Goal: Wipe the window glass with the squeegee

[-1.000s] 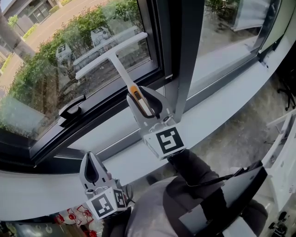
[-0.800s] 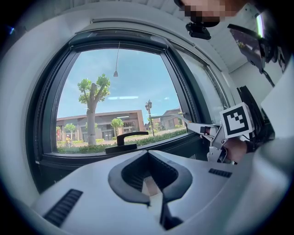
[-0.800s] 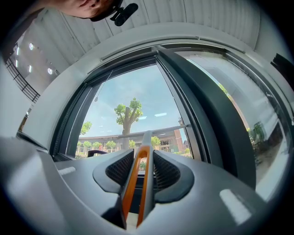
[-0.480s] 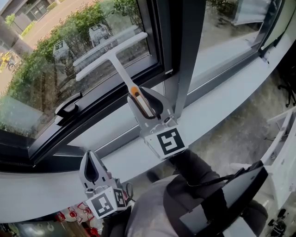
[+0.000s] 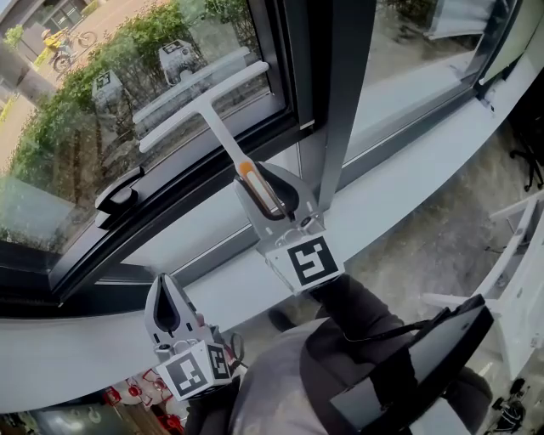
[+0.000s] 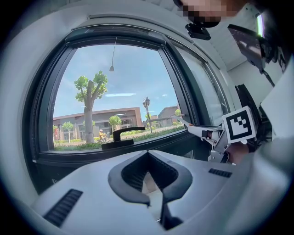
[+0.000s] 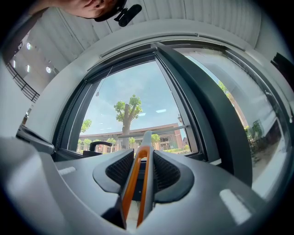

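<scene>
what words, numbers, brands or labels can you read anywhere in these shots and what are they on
No words, brands or numbers can be read.
The marker cube on the right claw: a black-and-white square pattern, not text.
The marker cube on the left claw: the same kind of pattern.
The squeegee: no print shows.
The red items at the bottom left of the head view: too small to read.

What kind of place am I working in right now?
Indoors, probably a room in a building, at a large window: dark window frame, black window handle, white sill, a hedge and street outside. The right claw holds a squeegee.
</scene>
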Demonstrator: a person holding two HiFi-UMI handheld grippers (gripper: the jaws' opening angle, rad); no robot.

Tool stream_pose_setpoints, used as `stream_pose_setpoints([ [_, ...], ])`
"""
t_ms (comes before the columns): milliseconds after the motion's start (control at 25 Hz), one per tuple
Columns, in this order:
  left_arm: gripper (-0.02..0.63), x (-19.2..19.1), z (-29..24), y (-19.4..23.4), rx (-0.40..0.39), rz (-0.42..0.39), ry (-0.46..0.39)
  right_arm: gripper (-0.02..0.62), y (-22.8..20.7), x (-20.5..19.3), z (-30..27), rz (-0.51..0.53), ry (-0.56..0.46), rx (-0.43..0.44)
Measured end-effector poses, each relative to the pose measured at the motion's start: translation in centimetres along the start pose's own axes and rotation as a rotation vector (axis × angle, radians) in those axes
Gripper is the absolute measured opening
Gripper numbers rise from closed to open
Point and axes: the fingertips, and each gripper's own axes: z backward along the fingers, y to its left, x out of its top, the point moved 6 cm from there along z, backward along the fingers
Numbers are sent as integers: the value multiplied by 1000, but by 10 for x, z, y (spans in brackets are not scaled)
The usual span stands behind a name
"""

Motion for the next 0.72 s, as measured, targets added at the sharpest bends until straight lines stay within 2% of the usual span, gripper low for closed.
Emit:
stream_pose_setpoints([
  [240,0,-2,-1,-3,-13,-3,4,130,0,-6,4,-8,-2,-5],
  [720,0,-10,-3,-6,-33,-13,22,130,-1,-34,13,-42,60,-17],
])
